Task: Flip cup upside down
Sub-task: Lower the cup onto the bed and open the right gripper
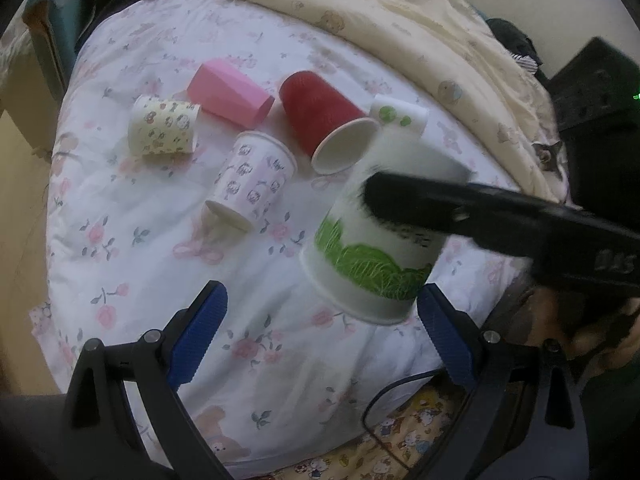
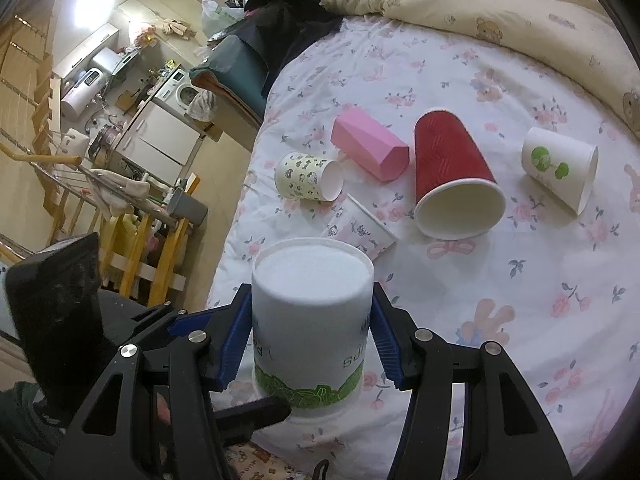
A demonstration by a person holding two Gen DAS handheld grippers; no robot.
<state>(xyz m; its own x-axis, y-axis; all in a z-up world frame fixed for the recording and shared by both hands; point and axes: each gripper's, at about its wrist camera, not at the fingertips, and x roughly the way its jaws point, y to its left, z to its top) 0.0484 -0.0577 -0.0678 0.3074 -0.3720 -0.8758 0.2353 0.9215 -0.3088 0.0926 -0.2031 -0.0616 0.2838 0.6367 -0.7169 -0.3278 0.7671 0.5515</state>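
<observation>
A white paper cup with a green grass band (image 1: 372,248) is held upside down, rim toward the bed, base up; in the right wrist view the cup (image 2: 310,312) sits between the blue pads. My right gripper (image 2: 308,344) is shut on it, just above the floral sheet; its black finger (image 1: 440,204) crosses the cup in the left wrist view. My left gripper (image 1: 320,328) is open and empty, low in front of the cup, its blue pads (image 1: 200,332) wide apart.
Several cups lie on their sides on the floral sheet (image 1: 120,248): a red one (image 2: 452,176), a pink faceted one (image 2: 368,148), a yellowish patterned one (image 2: 308,176), a white patterned one (image 1: 252,180), a white green-dotted one (image 2: 560,168). A cream quilt (image 2: 500,4) lies behind. The bed edge drops off at the left.
</observation>
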